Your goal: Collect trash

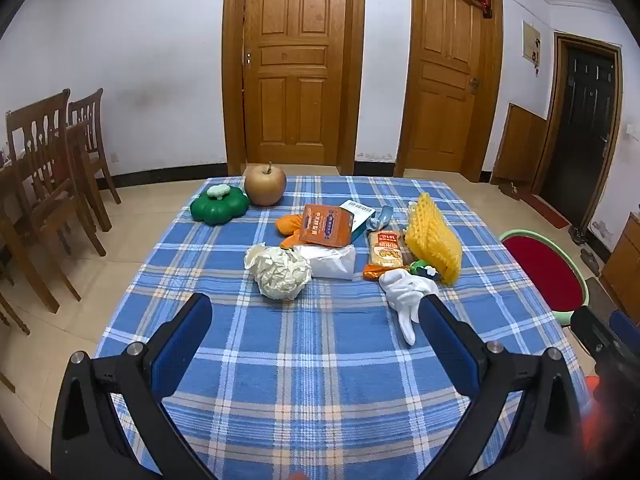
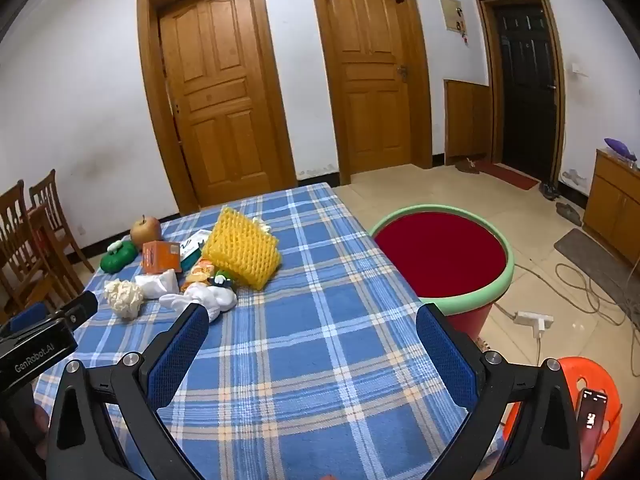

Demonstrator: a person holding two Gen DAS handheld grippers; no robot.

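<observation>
Trash lies mid-table on the blue plaid cloth (image 1: 320,360): a crumpled paper ball (image 1: 278,272) (image 2: 124,295), a white wrapper (image 1: 332,261), an orange box (image 1: 326,226) (image 2: 160,257), a snack packet (image 1: 385,250), a yellow foam net (image 1: 434,240) (image 2: 244,249) and a white crumpled tissue (image 1: 406,294) (image 2: 204,300). My left gripper (image 1: 316,320) stands open just short of the pile, nothing between its fingers. My right gripper (image 2: 312,328) is open over the table's right part, also with nothing in it. A red bin with a green rim (image 2: 440,256) (image 1: 544,272) stands on the floor right of the table.
An apple (image 1: 265,185) and a green lidded container (image 1: 219,205) sit at the table's far left corner. Wooden chairs (image 1: 44,184) stand left. An orange plastic stool (image 2: 580,408) with a phone on it, a power strip (image 2: 534,320) and cables lie on the floor right.
</observation>
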